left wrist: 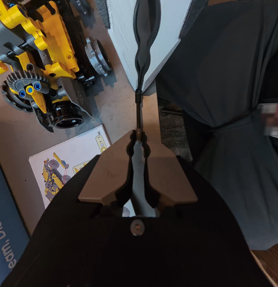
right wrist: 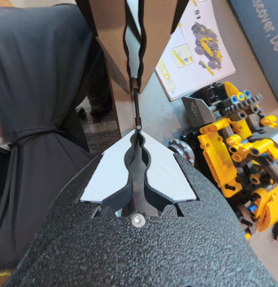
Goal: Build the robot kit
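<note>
A thin black rod (left wrist: 138, 115) with a short sleeve at each end hangs in the air between my two grippers, just over the table's edge. My left gripper (left wrist: 138, 133), with tan fingers, is shut on the brownish sleeve at its near end. My right gripper (right wrist: 138, 131), with white fingers, is shut on the rod's (right wrist: 136, 107) other end. Each gripper also shows across from the other: the right gripper in the left wrist view (left wrist: 139, 90) and the left gripper in the right wrist view (right wrist: 134, 87).
A yellow, grey and black toy vehicle (left wrist: 49, 54) (right wrist: 228, 155) built of plastic pieces lies on the grey table (left wrist: 119, 101). A building booklet (left wrist: 70, 152) (right wrist: 197, 54) and a dark blue box (left wrist: 4, 217) (right wrist: 259, 31) lie beside it. A person in dark clothes (left wrist: 220, 77) (right wrist: 34, 77) sits past the table's edge. Spacing between my two grippers at the tips: around 5 centimetres.
</note>
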{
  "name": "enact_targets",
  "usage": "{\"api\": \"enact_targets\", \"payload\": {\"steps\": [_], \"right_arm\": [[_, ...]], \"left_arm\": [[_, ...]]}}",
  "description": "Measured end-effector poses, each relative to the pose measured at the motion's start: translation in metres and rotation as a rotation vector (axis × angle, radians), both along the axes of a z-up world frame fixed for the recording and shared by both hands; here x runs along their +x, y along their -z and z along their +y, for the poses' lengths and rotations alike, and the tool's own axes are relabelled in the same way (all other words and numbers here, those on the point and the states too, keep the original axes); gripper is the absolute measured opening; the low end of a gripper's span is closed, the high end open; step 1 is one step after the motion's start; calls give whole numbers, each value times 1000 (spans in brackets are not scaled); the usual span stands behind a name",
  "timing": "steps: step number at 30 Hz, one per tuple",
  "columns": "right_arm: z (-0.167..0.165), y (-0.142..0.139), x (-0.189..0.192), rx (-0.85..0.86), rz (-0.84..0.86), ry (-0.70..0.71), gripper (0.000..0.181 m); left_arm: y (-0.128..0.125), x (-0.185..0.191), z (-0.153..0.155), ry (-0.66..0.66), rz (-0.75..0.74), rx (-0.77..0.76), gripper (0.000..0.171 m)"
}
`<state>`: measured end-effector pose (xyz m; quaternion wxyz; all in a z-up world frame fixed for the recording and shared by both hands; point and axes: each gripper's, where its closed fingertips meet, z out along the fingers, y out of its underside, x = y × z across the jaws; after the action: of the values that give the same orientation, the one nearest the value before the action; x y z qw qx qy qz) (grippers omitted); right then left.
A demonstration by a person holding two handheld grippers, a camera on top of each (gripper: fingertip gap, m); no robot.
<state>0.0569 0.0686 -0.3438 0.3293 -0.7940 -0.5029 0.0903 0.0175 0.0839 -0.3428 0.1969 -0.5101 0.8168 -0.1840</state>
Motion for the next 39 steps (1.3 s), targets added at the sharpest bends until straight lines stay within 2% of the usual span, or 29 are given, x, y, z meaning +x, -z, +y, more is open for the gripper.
{"api": "enact_targets", "payload": {"steps": [1, 5, 9, 12, 16, 21, 28, 33, 39], "right_arm": [[0, -1, 1, 26, 7, 22, 0], [1, -8, 10, 116, 99, 143, 23], [-8, -20, 18, 174, 163, 192, 28], [-15, -33, 12, 185, 284, 186, 30], [-10, -28, 24, 190, 316, 251, 36], [-11, -26, 27, 217, 319, 231, 29], [-9, -23, 24, 252, 270, 195, 6], [-8, -22, 22, 271, 228, 170, 4], [-9, -28, 19, 284, 222, 146, 3]], "left_arm": [[0, 1, -2, 2, -23, -8, 4], [-2, 4, -7, 19, -111, 15, 4], [-5, 14, -12, 33, -180, 76, 4], [-3, 23, -12, 24, -190, 85, 4], [-2, 30, -10, -12, -185, 71, 4], [-3, 38, -15, 10, -214, 85, 4], [-11, 46, -20, 17, -273, 137, 4], [-12, 45, -19, -9, -299, 179, 4], [-18, 43, -17, -70, -363, 138, 4]]}}
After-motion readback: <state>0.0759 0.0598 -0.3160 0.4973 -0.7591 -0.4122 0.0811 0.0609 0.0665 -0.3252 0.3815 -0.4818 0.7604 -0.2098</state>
